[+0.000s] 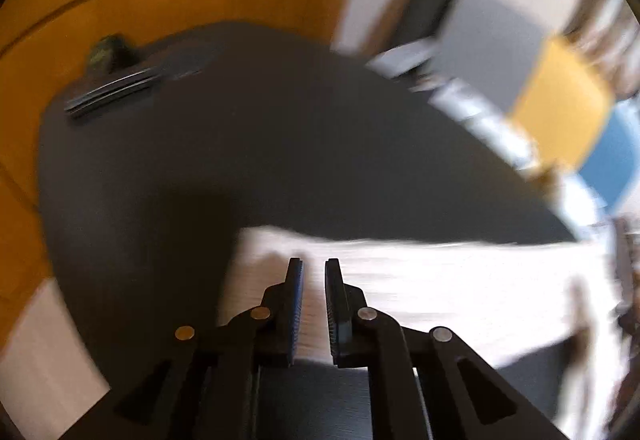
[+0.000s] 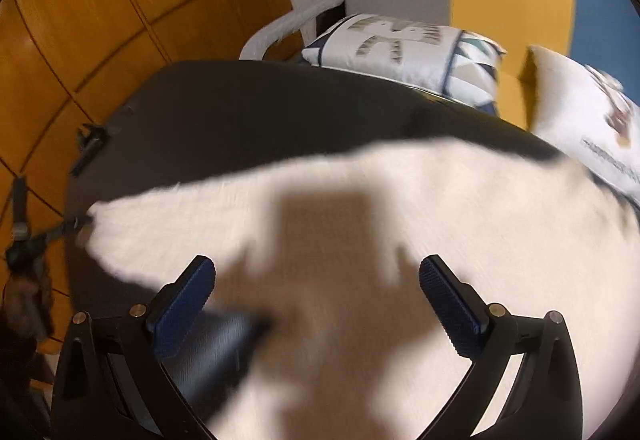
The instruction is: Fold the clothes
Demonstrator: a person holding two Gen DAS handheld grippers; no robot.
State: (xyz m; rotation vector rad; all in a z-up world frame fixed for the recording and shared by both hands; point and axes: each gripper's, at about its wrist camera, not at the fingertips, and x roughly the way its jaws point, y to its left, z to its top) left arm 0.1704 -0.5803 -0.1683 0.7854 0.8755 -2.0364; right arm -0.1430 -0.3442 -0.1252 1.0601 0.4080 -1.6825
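only from the right claw [image 2: 316,280]: patterned pillows [image 2: 404,52] behind the table [image 2: 240,108].

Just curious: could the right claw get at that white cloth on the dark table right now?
Probably yes. The right claw is open above the white cloth, and nothing lies between them.

- Beyond the white cloth [image 2: 400,240], a broad stretch of the dark surface [image 1: 260,160] is left bare.
- The far left corner of the surface is taken up by a stack of folded dark items [image 1: 116,90].
- On the right, the surface's edge is crowded by two printed cushions [image 2: 404,40], close beside the cloth.
- Past the surface's left edge, open orange floor [image 2: 100,20] is seen.
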